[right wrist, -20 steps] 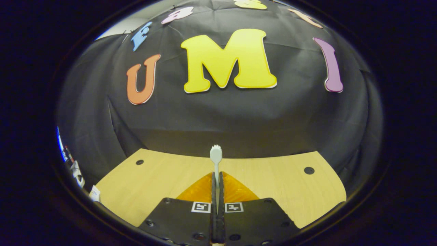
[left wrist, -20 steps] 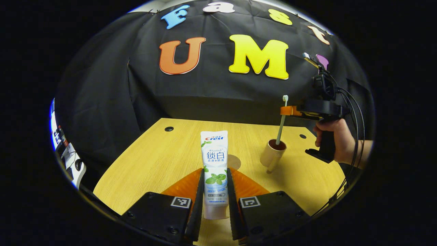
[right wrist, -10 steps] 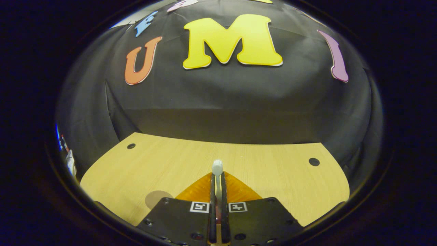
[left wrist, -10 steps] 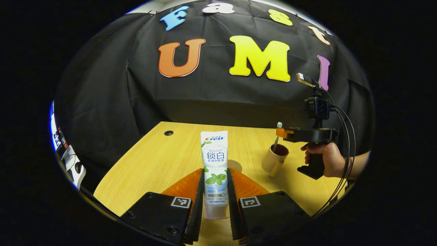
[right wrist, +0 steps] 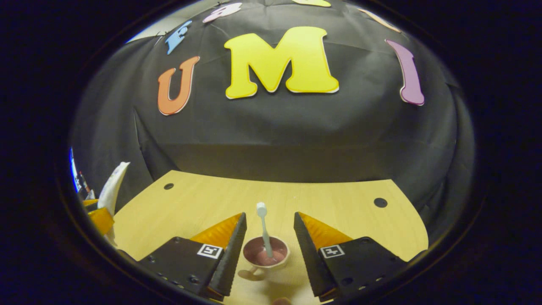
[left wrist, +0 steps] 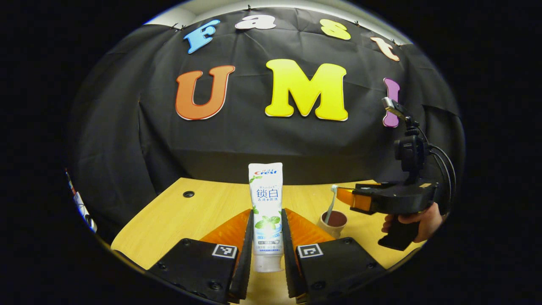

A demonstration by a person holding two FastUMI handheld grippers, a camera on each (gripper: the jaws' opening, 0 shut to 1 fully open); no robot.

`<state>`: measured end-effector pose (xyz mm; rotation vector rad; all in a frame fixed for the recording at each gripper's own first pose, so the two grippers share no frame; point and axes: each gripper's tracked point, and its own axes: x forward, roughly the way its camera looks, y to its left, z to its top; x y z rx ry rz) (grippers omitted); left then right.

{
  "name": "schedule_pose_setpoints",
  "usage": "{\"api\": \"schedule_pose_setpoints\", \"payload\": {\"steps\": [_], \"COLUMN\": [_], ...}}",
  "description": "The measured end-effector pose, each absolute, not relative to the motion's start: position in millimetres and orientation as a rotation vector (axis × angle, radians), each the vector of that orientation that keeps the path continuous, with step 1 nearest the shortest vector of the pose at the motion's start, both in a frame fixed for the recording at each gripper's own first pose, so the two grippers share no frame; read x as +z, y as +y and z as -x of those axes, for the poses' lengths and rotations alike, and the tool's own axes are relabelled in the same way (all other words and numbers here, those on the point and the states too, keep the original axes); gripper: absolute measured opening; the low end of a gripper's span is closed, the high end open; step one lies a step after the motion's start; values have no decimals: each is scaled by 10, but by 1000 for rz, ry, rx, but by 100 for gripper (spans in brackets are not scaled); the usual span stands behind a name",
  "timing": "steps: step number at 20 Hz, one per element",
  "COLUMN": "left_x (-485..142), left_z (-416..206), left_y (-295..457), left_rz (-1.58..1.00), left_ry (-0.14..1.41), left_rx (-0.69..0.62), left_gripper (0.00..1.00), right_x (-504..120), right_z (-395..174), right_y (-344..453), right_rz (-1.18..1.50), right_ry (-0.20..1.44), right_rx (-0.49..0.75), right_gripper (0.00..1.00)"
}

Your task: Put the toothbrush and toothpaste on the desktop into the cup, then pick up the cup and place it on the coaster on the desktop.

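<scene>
Between my left gripper fingers the toothpaste stands upright, pressed from both sides and lifted over the desktop. My right gripper is wide open around the cup, touching nothing; the toothbrush already leans inside. Toothpaste must still go in, to its right in the left gripper view. I cannot find the coaster.
</scene>
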<state>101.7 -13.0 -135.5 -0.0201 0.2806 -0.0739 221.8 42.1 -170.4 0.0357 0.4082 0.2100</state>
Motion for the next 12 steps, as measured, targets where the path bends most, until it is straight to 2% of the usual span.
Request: {"api": "schedule_pose_setpoints", "payload": {"steps": [6, 12], "left_x": [-1397, -1634], "left_z": [-1689, -2069], "left_y": [-972, -1528], "left_rz": [27, 0], "left_ry": [136, 6], "left_rx": [-201, -282], "left_gripper": [37, 38], "right_x": [-1656, -1914], "right_z": [-1898, -1735], "right_y": [-315, -1067], "right_rz": [-24, 5], "right_ry": [420, 448], "right_rx": [137, 20], "right_gripper": [84, 87]}}
